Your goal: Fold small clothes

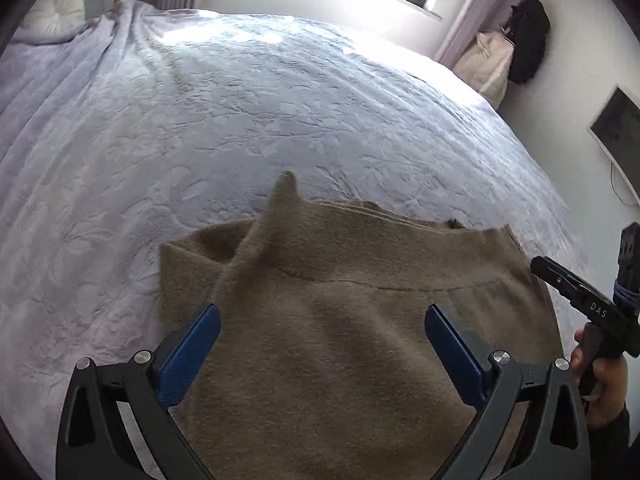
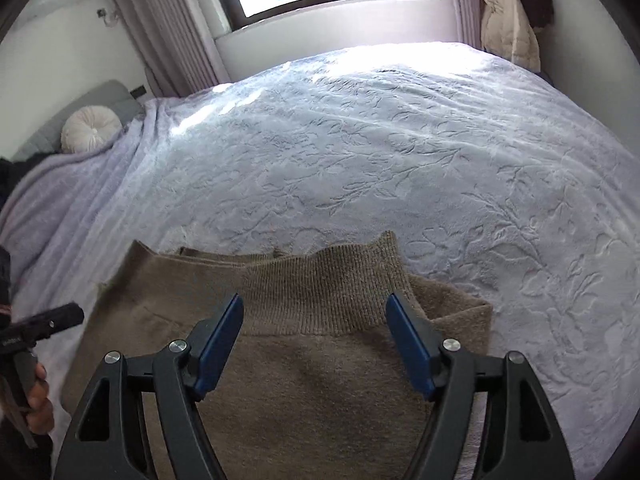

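Observation:
A brown knitted garment (image 1: 328, 320) lies on the bed, its ribbed band at the far edge and one corner of the band standing up. It also shows in the right wrist view (image 2: 304, 360), ribbed band folded over the far end. My left gripper (image 1: 322, 314) is open and empty, hovering over the garment's near part. My right gripper (image 2: 314, 306) is open and empty above the ribbed band. The right gripper's black body (image 1: 580, 300) shows at the right edge of the left wrist view; the left gripper's body (image 2: 40, 324) shows at the left edge of the right wrist view.
A pale lilac embossed bedspread (image 1: 280, 112) covers the bed. A round white cushion (image 2: 91, 128) lies at the headboard. Coats (image 2: 506, 20) hang in the far corner by the window and curtains. A dark screen (image 1: 618, 120) is on the right wall.

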Demonstrator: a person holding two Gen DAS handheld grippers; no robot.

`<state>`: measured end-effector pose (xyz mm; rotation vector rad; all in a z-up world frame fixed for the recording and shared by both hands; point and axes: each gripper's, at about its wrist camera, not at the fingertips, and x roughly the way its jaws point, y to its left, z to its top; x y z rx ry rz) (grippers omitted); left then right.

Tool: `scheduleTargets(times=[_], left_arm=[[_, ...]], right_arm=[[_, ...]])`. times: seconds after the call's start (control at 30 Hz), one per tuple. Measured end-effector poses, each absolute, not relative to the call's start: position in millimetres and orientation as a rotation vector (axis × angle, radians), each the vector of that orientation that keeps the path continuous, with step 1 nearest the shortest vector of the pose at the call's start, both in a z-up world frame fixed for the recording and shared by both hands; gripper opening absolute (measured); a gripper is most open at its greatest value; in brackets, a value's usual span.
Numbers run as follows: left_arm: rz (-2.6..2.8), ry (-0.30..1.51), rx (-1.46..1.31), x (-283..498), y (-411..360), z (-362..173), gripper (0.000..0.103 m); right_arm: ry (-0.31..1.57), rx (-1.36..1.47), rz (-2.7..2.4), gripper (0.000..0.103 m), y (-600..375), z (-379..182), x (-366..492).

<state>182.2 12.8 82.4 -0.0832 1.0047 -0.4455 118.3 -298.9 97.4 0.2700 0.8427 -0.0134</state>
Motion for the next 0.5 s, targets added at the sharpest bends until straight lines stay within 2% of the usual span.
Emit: scheduleTargets(times=[0.17, 0.3, 0.5], left_arm=[[-0.437, 1.024, 0.082, 197.0, -33.2, 59.5, 0.102], [-0.339, 1.098, 0.046, 217.4, -1.8, 26.3, 0.102], [-0.369, 1.038, -0.062, 190.5, 41.5, 67.7, 0.102]], right_arm=[[0.920, 0.206, 0.074, 0.077, -281.2, 74.7, 131.8], [0.980, 0.199, 0.001, 0.076, -294.3, 50.7, 140.2], [0.923, 0.223, -0.066, 0.077, -313.7, 73.1, 104.5]])
